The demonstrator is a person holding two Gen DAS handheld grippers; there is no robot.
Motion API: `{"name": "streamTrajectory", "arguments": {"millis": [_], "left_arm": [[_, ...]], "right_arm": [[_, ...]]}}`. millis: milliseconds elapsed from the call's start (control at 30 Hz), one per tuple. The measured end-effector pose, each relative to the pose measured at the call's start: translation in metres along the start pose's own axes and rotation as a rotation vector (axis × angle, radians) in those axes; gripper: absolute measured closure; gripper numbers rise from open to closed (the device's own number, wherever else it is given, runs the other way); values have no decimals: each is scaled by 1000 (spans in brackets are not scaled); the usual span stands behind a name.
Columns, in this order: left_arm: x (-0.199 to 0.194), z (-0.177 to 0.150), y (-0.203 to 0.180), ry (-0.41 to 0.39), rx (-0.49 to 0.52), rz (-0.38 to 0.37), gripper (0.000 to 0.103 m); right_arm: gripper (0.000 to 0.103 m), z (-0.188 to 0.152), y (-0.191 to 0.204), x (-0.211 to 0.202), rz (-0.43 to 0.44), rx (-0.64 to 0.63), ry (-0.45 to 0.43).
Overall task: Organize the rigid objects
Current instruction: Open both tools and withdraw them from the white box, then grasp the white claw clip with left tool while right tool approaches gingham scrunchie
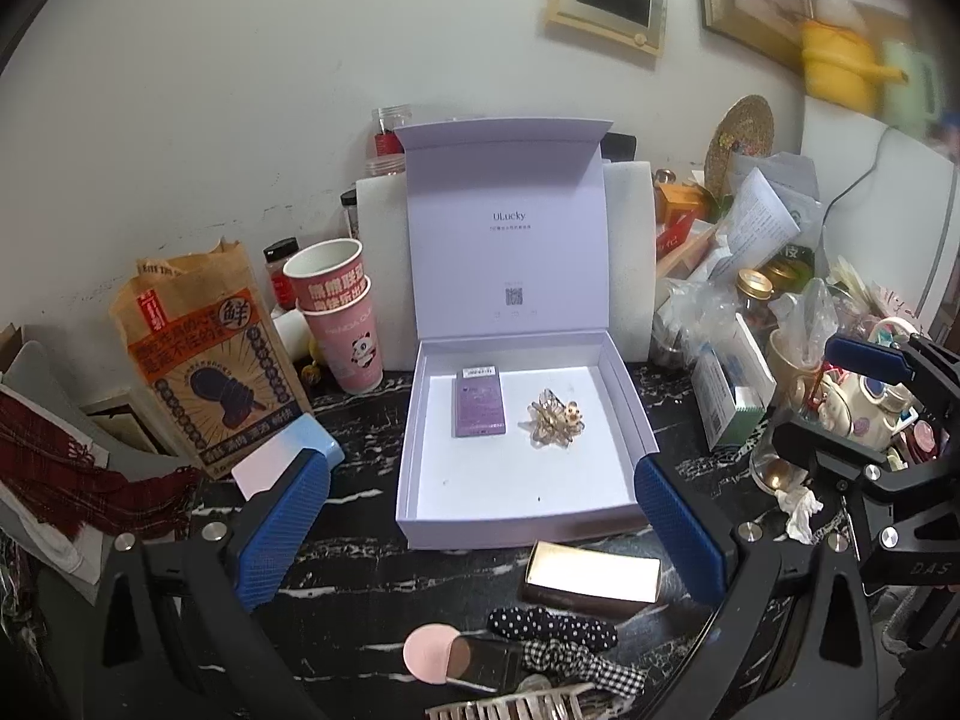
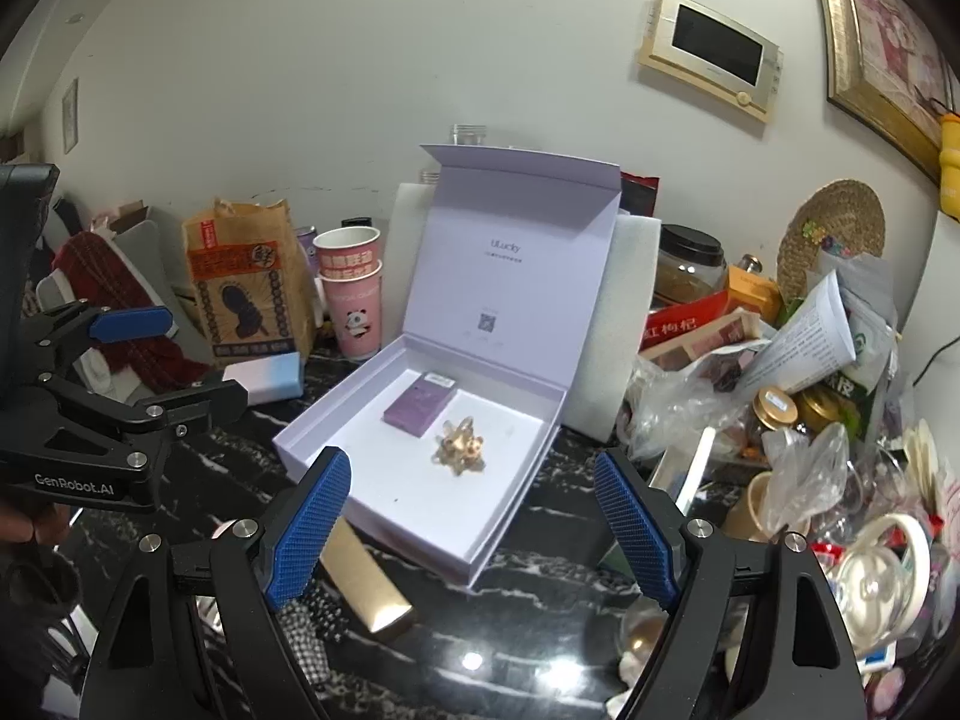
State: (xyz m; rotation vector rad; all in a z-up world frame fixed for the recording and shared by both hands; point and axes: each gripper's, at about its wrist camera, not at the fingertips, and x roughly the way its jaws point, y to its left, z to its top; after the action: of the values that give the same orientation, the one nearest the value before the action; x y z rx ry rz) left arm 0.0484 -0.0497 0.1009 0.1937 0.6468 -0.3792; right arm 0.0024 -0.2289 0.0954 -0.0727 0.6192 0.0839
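In the left wrist view, the lavender gift box (image 1: pixel 522 438) sits at the centre of the frame on the black marbled surface (image 1: pixel 360 570), its lid propped upright behind it. Two things already lie inside on the white floor: a small purple carton (image 1: pixel 478 402) toward the left, and just beside it, apart from it, a gold crystal hair clip (image 1: pixel 552 420). Judging by that, the sorting is partly done. Still outside, at the lower middle of the frame, lie a gold rectangular case (image 1: pixel 591 579) just in front of the box, a polka-dot hair bow (image 1: pixel 552 630), a pink-capped compact (image 1: pixel 444 657) and a pale comb-like clip (image 1: pixel 516 708) at the bottom edge. The left claw (image 1: pixel 480 534) stands wide apart with nothing between its blue pads. Two stacked paper cups (image 1: pixel 339 312) at left centre look empty on top.

In the right wrist view, the box (image 2: pixel 432 468) is again central, holding the same purple carton (image 2: pixel 420 411) and crystal clip (image 2: pixel 459 453). The gold case (image 2: pixel 366 588) lies at lower left, partly behind a blue pad. The right claw (image 2: pixel 474 540) is spread wide and holds nothing. The left claw (image 2: pixel 162 354) shows at the left edge, also open. Jars and bags crowd the right side; whether they belong to the job I cannot tell.
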Motion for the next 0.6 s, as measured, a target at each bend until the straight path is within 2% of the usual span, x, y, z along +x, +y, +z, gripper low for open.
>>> {"name": "streamTrajectory", "arguments": {"millis": [600], "left_arm": [[-16,-58,6,56,-56,-20,0]], "right_arm": [[19,-46,28,-10,77,-15,33]]}}
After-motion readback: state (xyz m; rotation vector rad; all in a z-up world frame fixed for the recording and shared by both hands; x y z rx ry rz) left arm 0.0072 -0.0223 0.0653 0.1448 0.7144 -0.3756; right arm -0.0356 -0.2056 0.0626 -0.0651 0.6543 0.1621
